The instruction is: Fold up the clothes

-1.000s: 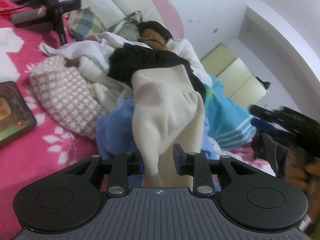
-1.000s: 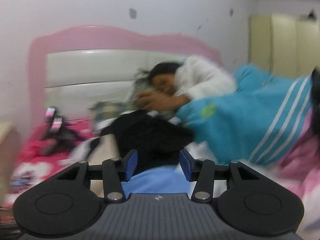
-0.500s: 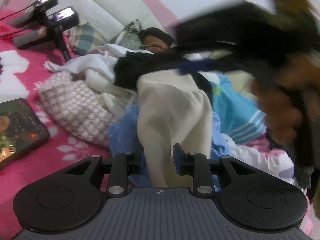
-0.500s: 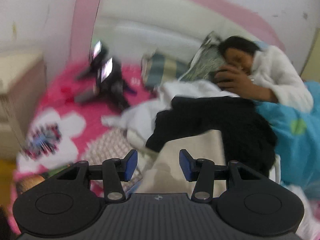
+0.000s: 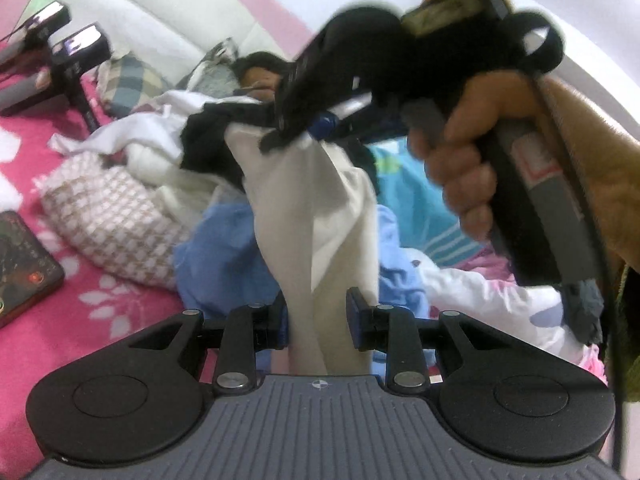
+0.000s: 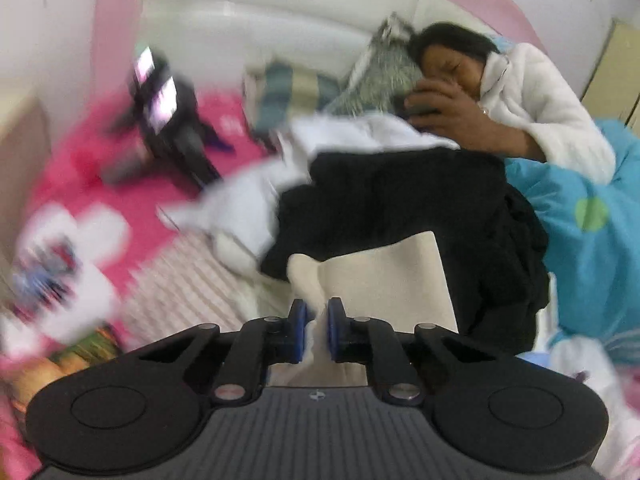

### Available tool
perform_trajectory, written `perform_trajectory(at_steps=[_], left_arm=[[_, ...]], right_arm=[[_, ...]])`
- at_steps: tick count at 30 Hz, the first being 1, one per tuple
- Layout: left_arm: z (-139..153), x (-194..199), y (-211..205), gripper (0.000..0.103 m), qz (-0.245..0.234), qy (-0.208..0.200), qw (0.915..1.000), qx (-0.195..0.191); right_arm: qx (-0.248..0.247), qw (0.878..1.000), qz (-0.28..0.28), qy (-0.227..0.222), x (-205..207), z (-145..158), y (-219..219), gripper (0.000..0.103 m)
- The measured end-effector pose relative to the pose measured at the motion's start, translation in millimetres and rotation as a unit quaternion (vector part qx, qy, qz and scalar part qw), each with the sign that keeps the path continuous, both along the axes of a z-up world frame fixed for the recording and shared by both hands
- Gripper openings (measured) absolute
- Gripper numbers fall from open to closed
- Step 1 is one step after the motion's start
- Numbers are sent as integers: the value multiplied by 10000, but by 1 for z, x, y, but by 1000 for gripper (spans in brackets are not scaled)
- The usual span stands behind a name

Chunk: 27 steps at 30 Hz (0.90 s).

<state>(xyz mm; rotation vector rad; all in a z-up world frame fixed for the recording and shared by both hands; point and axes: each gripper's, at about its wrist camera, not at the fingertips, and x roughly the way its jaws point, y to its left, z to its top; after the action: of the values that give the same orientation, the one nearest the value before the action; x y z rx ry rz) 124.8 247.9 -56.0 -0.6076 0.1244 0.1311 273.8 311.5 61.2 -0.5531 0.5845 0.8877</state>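
A cream garment [image 5: 320, 216] stretches from my left gripper [image 5: 318, 320] up to my right gripper [image 5: 298, 136]. The left gripper's jaws are shut on its near end, and cloth fills the gap between them. In the right wrist view the right gripper [image 6: 316, 320] has its jaws closing on a bunched fold of the cream garment [image 6: 384, 276], which the blue pads [image 6: 298, 320] pinch. A person's hand [image 5: 472, 160] holds the right gripper's handle. The garment's far end lies on a black garment [image 6: 400, 200].
A person in a white fleece [image 6: 532, 96] lies against the headboard, under a teal blanket [image 6: 592, 232]. A blue cloth [image 5: 224, 256], a checked cushion [image 5: 108, 216] and white clothes [image 5: 148, 132] lie on the pink bedspread [image 5: 100, 312]. A tripod with phones [image 5: 76, 64] stands at the back left.
The right gripper swung in from the right onto the cream garment's upper end, and its jaws narrowed on a fold. The left gripper kept its hold, and the garment is now stretched taller.
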Motion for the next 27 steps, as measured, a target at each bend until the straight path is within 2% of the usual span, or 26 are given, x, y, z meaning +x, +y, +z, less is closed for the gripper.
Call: perform_trajectory(at_steps=[3, 6, 7, 11, 15, 18, 21, 24, 27], left_arm=[[4, -7, -4, 30, 93, -173, 9997, 145], [5, -12, -3, 34, 306, -244, 9991, 186], [4, -12, -2, 34, 348, -198, 9991, 168], [-6, -1, 9, 34, 516, 347, 9979, -184], [-17, 5, 28, 34, 610, 692, 9934, -687], [-21, 3, 37, 34, 675, 771, 9911, -855], [-25, 1, 43, 34, 674, 841, 9889, -1024], [-30, -2, 49, 34, 641, 853, 9872, -1181], [-33, -6, 53, 34, 637, 861, 9853, -1333]], right_arm=[[864, 9945, 571, 150, -15, 24, -18, 12], [1525, 9771, 1474, 177, -36, 38, -21, 12], [1581, 9734, 1649, 174, -41, 37, -16, 7], [1449, 9720, 1851, 11, -48, 15, 16, 3], [872, 9826, 1642, -55, -40, -20, 47, 3], [900, 9868, 1330, -191, -34, -14, 36, 3], [1126, 9897, 826, -312, -22, 11, -5, 5], [1264, 9913, 298, -217, -11, 36, -61, 6], [965, 9953, 11, 30, -10, 35, -110, 9]])
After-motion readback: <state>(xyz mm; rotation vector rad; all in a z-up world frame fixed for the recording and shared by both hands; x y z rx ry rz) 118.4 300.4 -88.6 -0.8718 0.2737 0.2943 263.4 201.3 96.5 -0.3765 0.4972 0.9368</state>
